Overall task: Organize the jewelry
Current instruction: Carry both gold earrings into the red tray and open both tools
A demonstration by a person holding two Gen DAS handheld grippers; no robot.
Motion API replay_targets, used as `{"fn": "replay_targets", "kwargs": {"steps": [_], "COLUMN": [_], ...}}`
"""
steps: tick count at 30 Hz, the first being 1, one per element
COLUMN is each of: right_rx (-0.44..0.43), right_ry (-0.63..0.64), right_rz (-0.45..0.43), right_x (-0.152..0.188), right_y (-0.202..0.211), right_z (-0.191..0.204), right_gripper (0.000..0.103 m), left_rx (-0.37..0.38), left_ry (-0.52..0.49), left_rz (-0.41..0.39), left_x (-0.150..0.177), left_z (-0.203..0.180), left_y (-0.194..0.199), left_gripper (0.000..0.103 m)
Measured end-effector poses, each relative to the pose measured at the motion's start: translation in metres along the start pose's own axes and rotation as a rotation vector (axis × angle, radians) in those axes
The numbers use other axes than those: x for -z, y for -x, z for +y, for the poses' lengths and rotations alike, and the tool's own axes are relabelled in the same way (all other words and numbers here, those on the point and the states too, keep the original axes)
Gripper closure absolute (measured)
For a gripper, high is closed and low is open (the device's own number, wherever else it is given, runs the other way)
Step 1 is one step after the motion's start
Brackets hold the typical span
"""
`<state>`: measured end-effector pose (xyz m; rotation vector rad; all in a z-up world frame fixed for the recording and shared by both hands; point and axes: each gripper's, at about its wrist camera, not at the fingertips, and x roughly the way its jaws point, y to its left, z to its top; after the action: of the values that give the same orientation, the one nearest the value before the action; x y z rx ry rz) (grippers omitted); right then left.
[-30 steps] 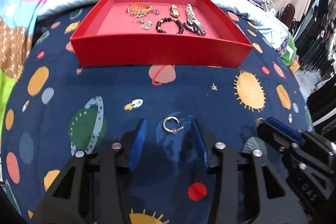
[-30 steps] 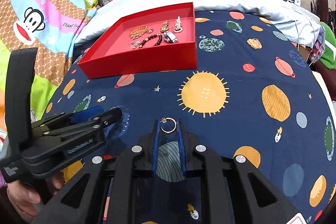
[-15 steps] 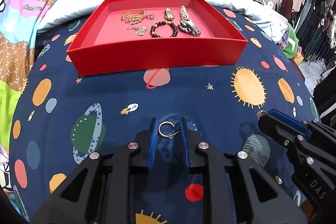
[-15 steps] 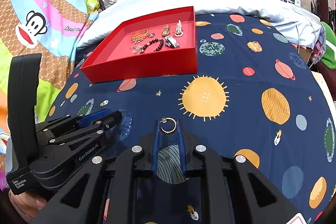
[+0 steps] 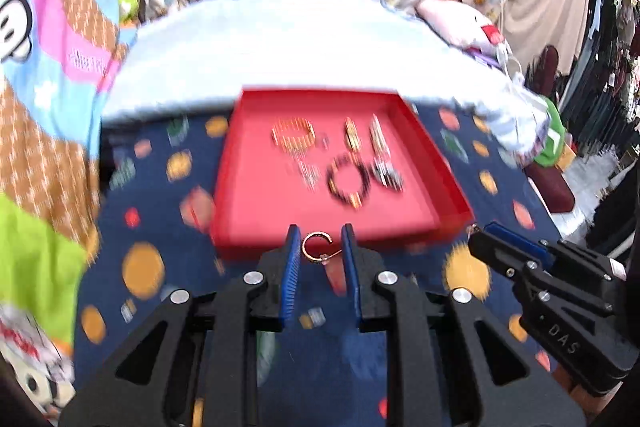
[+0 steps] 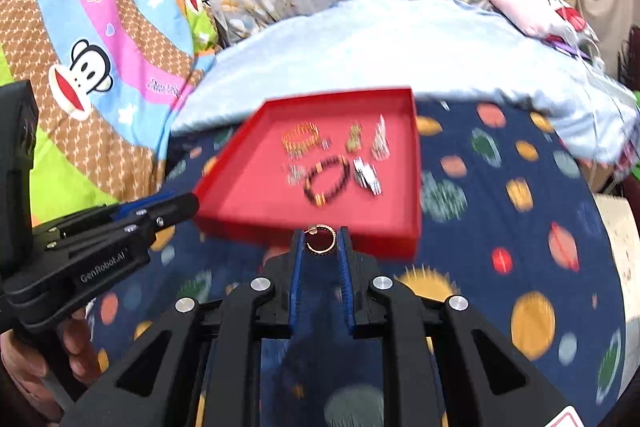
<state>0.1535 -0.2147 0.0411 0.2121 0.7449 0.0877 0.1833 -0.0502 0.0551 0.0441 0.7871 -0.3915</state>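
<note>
Now left gripper (image 5: 319, 247) fingers pinching a hoop earring (image 5: 316, 246) — right gripper (image 6: 321, 243) likewise, its own hoop (image 6: 321, 241).

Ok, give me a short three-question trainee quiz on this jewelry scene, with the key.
1. True or false: the left gripper is empty.
2. Multiple choice: where is the beaded bracelet? A) on the space-print cover B) inside the red tray C) between the right gripper fingers
3. Fill in: each gripper holds one small hoop ____.

Key:
1. False. A gold hoop earring sits between its fingers.
2. B. It lies on the tray floor among the other pieces.
3. Earring. The right gripper pinches the second hoop earring.
</note>
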Motion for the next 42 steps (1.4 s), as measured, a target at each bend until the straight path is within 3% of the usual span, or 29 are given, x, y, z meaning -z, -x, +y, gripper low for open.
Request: {"fn": "replay_targets", "kwargs": {"steps": [5,10,22,38,40,41,42], "right_rx": [-0.007,0.013,0.031,0.055,0.072,0.079,0.095], "right_ry": [0.012,0.016,0.002,0.033,0.04,0.04,0.041], "right_rz": [0.004,0.032,0.067,0.073,0.06,0.054,0.042], "right_x": [-0.035,-0.045,-0.043,-0.052,-0.051,-0.051,-0.051], "right_y": [-0.034,-0.067,-0.11,-0.134,-0.133,-0.132,-0.13], "right_z": [0.002,-0.001,-0.012,-0.01,-0.01,-0.01,-0.01], "right_gripper": [0.088,0.088,0.088,0.087,0.082,0.073,0.071], "left_rx": [-0.005,-0.022,-0.028,-0.04,-0.045,-0.059,-0.067], "left_ry": [-0.002,0.004,0.018,0.027,0.028,0.03,0.03], "left_rz": [-0.032,-0.012,0.057,0.079,0.079,0.076,0.072], "left_x": [-0.044,-0.061,-0.055,-0.057,-0.058,-0.058,-0.058], "left_z": [0.008,0.012,0.016,0.021,0.021,0.022,0.022], "left_y": [-0.025,-0.059,-0.117,-0.14,-0.141,-0.141,-0.141], "left_gripper": [0.083,0.083,0.083,0.083,0.082,0.079,0.067]}}
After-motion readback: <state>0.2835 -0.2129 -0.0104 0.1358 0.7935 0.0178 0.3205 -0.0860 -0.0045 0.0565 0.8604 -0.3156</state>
